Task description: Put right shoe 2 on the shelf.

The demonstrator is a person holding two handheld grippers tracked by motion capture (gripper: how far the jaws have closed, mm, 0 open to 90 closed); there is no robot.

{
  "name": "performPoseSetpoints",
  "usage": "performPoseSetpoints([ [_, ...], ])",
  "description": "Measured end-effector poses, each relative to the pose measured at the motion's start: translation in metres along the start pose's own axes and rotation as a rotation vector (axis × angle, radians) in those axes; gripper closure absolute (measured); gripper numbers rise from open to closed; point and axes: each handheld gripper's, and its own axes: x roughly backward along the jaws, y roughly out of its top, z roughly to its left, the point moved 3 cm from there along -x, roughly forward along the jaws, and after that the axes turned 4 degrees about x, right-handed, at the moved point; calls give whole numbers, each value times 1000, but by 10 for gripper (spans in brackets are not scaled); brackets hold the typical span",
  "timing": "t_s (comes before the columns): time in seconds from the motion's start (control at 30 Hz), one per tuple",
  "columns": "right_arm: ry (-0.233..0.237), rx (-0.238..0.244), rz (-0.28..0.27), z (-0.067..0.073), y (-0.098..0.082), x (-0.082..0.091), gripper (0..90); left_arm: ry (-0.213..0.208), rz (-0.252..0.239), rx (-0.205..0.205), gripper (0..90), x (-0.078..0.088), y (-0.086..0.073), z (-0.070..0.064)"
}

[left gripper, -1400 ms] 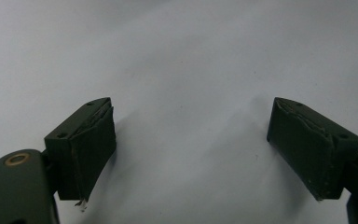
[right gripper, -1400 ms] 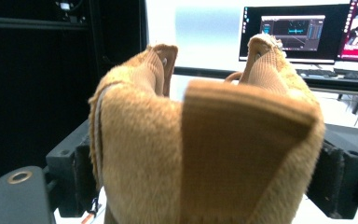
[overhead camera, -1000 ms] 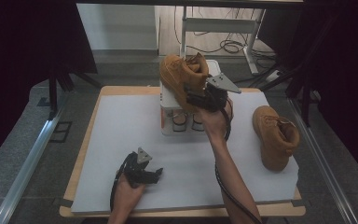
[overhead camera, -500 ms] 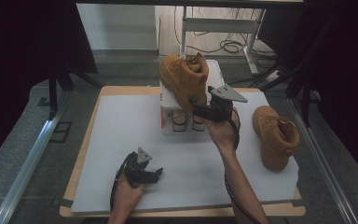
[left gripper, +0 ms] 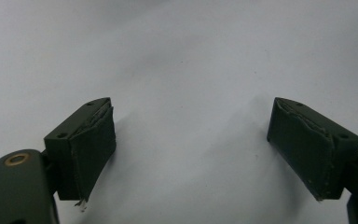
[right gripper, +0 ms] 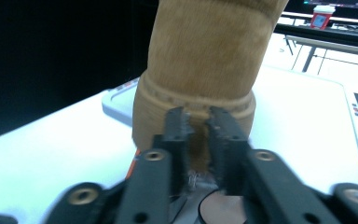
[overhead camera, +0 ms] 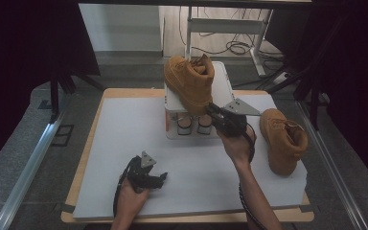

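Note:
A tan boot [overhead camera: 189, 81] stands on a white box [overhead camera: 223, 86] at the back middle of the table. My right gripper [overhead camera: 213, 111] points at its heel from the right. In the right gripper view the boot's heel [right gripper: 205, 60] rises just beyond my right gripper [right gripper: 198, 116]. Its jaws have just been closing and now stand almost together, with nothing between them. A second tan boot [overhead camera: 282, 139] lies on the white mat at the right. My left gripper [overhead camera: 160, 178] rests near the front edge, and my left gripper [left gripper: 191, 135] is open over bare mat.
The white mat [overhead camera: 124, 134] covers a wooden tabletop. The box's front face carries two round labels [overhead camera: 191, 124]. Metal rails run along both sides of the table, and a frame with cables stands behind it.
My right gripper has drawn back from the boot on the box, down and to the right, and its jaws have come together. The left gripper has stayed put.

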Motion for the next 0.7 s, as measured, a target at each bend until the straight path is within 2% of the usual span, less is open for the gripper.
performPoseSetpoints([
  [0.1,19,7,7,0,-6,2,885,0,1,1,150,0,0,0],
  [0.2,37,10,23,-1,-10,2,892,1,3,-2,150,0,0,0],
  [0.27,32,16,33,-3,-13,1,893,1,1,0,149,0,0,0],
  [0.37,48,1,34,-6,-16,-1,896,0,2,0,149,0,0,0],
  [0.53,39,19,39,-4,-14,-1,898,0,1,1,150,0,0,0],
  [0.7,80,36,34,-2,-13,-4,898,0,1,0,149,0,0,0],
])
